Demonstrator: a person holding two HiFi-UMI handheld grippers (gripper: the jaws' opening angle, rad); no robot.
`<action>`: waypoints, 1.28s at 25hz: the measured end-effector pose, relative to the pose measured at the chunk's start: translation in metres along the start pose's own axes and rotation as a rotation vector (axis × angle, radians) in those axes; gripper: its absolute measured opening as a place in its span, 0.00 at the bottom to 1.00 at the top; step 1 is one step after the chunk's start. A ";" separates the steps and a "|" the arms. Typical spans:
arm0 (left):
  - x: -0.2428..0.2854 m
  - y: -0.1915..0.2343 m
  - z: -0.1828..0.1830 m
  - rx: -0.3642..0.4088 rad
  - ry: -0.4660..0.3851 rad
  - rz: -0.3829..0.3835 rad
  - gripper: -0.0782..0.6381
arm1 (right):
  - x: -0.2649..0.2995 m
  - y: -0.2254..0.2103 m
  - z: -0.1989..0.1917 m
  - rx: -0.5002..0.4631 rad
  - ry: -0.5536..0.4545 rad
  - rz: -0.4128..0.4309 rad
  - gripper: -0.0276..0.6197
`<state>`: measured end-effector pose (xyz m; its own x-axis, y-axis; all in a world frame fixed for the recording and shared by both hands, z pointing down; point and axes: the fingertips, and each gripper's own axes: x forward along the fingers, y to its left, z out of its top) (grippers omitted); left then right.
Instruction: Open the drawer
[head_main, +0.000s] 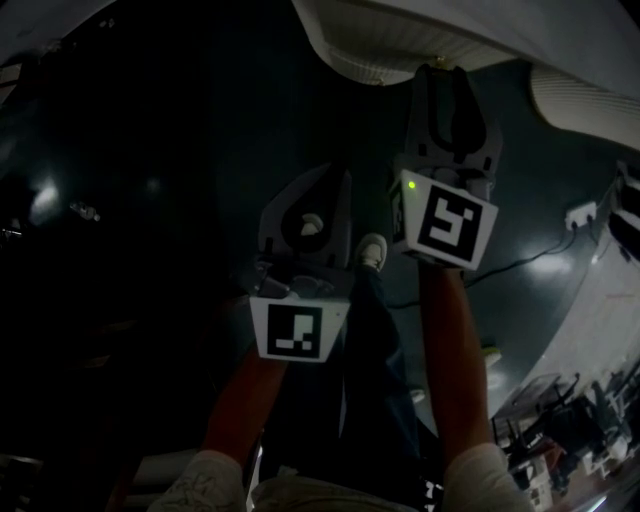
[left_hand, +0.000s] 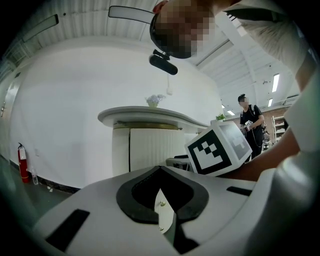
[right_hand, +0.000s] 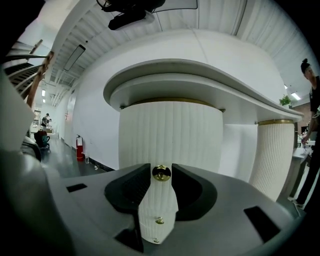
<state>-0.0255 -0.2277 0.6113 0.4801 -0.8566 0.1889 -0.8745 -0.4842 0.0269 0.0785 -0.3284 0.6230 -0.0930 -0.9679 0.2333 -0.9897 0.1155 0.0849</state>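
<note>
The drawer front belongs to a white ribbed cabinet (right_hand: 170, 135) under a curved white counter (right_hand: 200, 80). Its round gold knob (right_hand: 161, 173) sits level with the tips of my right gripper (right_hand: 161, 176). The jaws stand open on either side of the knob, with a gap to each. Two smaller gold knobs show lower down through that gap. In the head view the right gripper (head_main: 448, 75) reaches up to the counter's edge (head_main: 400, 55). My left gripper (head_main: 322, 180) hangs back to its left. Its tips (left_hand: 160, 170) meet, with nothing between them.
A dark glossy floor (head_main: 150, 200) lies below, with the person's shoe (head_main: 372, 250) on it. A power strip and cable (head_main: 580, 215) lie at the right. A second ribbed column (right_hand: 272, 155) stands right of the cabinet. A red fire extinguisher (right_hand: 80, 147) stands by the wall, and a person (left_hand: 250, 120) stands far off.
</note>
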 end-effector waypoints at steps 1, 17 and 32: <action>0.000 0.000 -0.001 0.000 0.002 0.000 0.11 | 0.002 0.000 0.000 -0.002 0.003 0.003 0.23; -0.002 0.004 0.007 0.010 -0.010 0.012 0.11 | -0.009 -0.003 -0.003 0.007 -0.008 -0.030 0.21; -0.016 0.008 0.018 0.020 -0.046 0.057 0.11 | -0.079 0.008 -0.022 -0.002 0.015 -0.024 0.21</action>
<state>-0.0388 -0.2216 0.5907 0.4328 -0.8899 0.1440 -0.8991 -0.4377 -0.0024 0.0805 -0.2457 0.6269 -0.0677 -0.9671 0.2453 -0.9914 0.0927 0.0921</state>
